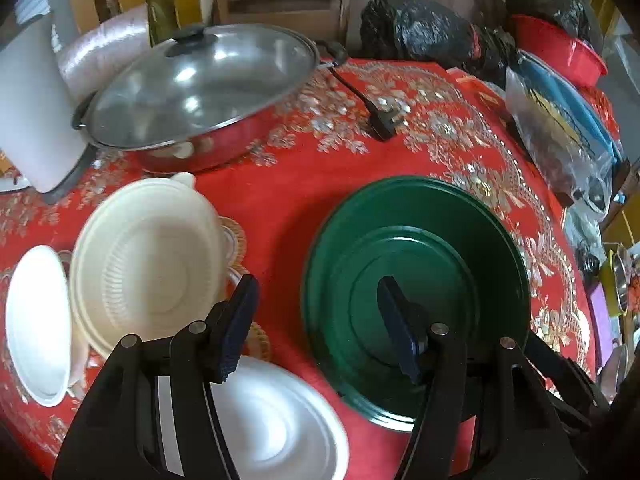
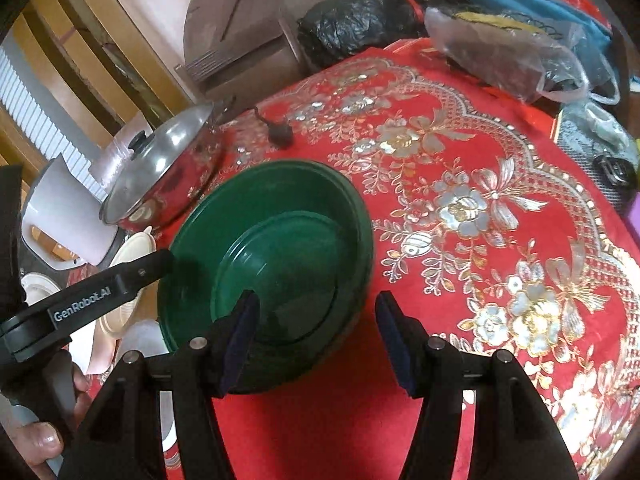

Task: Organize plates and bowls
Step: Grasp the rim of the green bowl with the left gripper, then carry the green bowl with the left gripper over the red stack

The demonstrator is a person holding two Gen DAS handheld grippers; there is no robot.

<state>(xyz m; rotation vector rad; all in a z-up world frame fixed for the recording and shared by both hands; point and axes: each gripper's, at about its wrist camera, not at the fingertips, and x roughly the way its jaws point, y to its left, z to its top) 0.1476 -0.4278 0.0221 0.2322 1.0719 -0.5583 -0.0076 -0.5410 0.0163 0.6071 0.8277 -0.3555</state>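
Observation:
A stack of dark green plates (image 1: 416, 280) lies on the red embroidered tablecloth (image 1: 280, 200); it also shows in the right wrist view (image 2: 276, 256). My left gripper (image 1: 320, 328) is open and empty, its right finger over the green plates. A cream ribbed bowl (image 1: 148, 264) sits to its left, with a white bowl (image 1: 36, 324) beside it and another white bowl (image 1: 276, 420) below the fingers. My right gripper (image 2: 318, 344) is open and empty, at the near rim of the green plates. The left gripper's body (image 2: 80, 304) shows at the left.
A steel wok with a glass lid (image 1: 200, 92) stands at the back left, a black plug (image 1: 384, 120) beside it. A white kettle (image 2: 64, 220) stands far left. Black bags (image 1: 424, 28), a red basin (image 1: 560, 52) and plastic bags (image 1: 560, 128) crowd the back right.

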